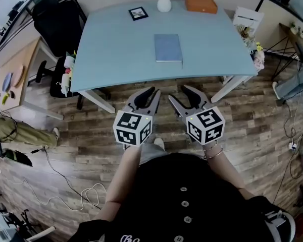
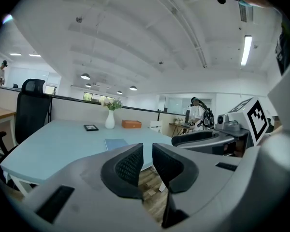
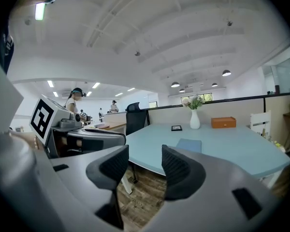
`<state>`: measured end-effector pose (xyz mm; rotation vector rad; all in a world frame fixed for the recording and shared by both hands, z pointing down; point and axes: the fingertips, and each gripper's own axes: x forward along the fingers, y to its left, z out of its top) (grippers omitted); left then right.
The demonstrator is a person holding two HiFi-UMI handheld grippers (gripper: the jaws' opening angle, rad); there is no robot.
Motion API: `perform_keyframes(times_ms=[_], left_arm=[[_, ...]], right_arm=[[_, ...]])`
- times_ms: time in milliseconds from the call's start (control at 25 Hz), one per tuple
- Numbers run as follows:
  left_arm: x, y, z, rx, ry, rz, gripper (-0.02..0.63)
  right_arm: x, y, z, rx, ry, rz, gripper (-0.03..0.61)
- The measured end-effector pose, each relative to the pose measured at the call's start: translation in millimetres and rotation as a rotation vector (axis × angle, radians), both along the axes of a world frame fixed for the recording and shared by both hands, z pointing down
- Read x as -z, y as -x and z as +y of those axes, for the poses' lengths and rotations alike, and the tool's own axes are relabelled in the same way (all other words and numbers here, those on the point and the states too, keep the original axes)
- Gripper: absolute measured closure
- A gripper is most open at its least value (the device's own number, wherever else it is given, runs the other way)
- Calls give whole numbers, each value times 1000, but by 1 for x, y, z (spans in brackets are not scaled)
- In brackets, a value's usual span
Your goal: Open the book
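A closed blue-grey book (image 1: 168, 48) lies flat near the front edge of the light blue table (image 1: 116, 59). It also shows in the left gripper view as the book (image 2: 117, 143) and in the right gripper view as the book (image 3: 189, 145). Both grippers hover over the wooden floor, short of the table and apart from the book. My left gripper (image 1: 155, 91) has its jaws only a narrow gap apart, with nothing between them (image 2: 147, 151). My right gripper (image 1: 177, 92) stands wider open and is empty too (image 3: 145, 153).
At the table's far side stand a white vase (image 1: 164, 1), an orange box (image 1: 201, 4) and a small black picture frame (image 1: 138, 13). A black office chair (image 1: 58, 19) and a wooden desk (image 1: 20, 69) are to the left. White table legs (image 1: 98, 101) reach toward me.
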<state>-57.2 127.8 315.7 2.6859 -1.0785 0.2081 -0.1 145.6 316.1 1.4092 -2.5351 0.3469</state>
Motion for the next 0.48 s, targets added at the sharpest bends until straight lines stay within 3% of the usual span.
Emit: perform_keyframes(times_ms=[280,480], left_arm=[[14,21,-44,-17,-31,20,594],[5,26,-53,-39,-8,1,598]], right_arm=[[1,21,-40,-7,-1,-9,398],[-9,24,-44,-13,33,9,408]])
